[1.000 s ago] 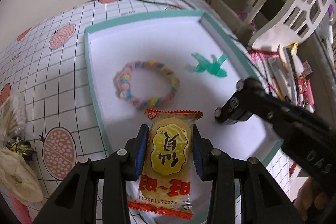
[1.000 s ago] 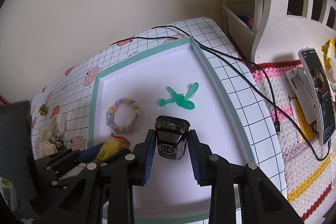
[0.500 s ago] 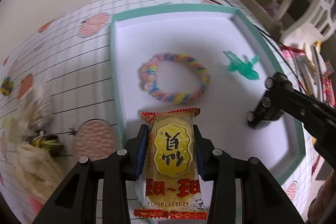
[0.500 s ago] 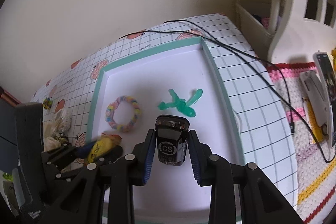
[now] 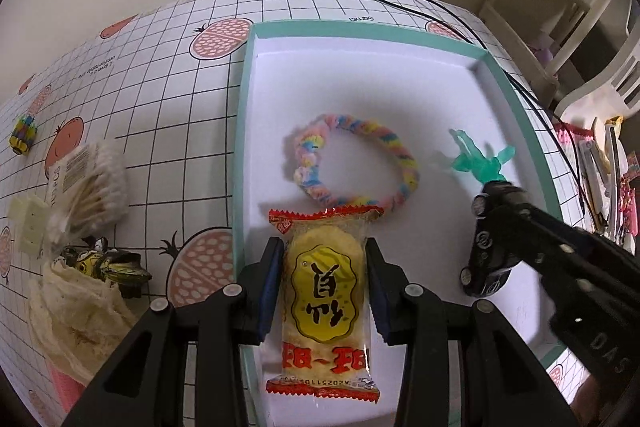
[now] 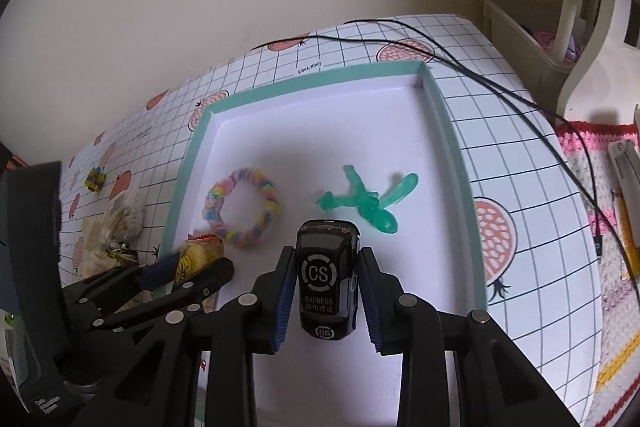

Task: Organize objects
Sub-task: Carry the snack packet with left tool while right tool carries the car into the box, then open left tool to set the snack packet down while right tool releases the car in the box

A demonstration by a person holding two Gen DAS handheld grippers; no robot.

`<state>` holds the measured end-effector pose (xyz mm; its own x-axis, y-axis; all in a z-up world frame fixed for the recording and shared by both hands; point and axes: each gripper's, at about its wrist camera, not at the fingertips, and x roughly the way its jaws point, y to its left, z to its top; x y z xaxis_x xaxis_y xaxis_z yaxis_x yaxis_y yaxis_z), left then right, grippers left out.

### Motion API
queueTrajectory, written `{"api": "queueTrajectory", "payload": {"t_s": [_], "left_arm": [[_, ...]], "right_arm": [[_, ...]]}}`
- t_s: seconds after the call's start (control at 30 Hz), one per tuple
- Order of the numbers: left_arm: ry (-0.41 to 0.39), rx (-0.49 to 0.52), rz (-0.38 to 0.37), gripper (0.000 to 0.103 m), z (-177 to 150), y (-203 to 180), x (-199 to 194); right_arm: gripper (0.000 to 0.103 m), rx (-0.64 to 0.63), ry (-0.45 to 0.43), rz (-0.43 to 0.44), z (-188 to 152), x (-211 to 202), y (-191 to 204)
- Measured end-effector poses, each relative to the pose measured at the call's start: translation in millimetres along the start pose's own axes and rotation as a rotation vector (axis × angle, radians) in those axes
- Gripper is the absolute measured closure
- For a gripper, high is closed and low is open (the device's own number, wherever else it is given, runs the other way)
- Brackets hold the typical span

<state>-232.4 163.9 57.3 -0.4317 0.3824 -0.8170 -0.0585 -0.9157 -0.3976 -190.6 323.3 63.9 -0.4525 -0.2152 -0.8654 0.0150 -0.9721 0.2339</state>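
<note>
Both wrist cams sat close above the tray's (image 5: pixel 241 131) near edge, angled down toward its far edge and the wall. Left one was over the near-left corner, right one further right; both caught the tray (image 6: pixel 452 147) floor.

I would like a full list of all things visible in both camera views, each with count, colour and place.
tray: 1, white with teal rim, on the checked tablecloth
braided ring: 1, pastel, in the tray
plastic figure: 1, green, in the tray
snack packet: 1, yellow and red, in the left tool
toy car: 1, black, in the right tool
cotton swabs: 1 bundle, white, left of the tray
cables: 2, black, right of the tray
left tool: 1, black, over the tray's near edge
right tool: 1, black, over the tray
</note>
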Motion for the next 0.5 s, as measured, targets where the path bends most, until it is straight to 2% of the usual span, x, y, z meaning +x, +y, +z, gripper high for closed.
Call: {"api": "queueTrajectory", "payload": {"t_s": [0.4,0.5], "left_arm": [[0.004,-0.011,-0.026,0.061,0.9,-2.0,-1.4],[0.012,-0.022,-0.042,0.058,3.7,-2.0,0.0]], "right_arm": [[0.07,-0.011,0.008,-0.024,-1.0,8.6,2.3],[0.07,-0.015,0.0,-0.026,0.8,5.5,3.0]]}}
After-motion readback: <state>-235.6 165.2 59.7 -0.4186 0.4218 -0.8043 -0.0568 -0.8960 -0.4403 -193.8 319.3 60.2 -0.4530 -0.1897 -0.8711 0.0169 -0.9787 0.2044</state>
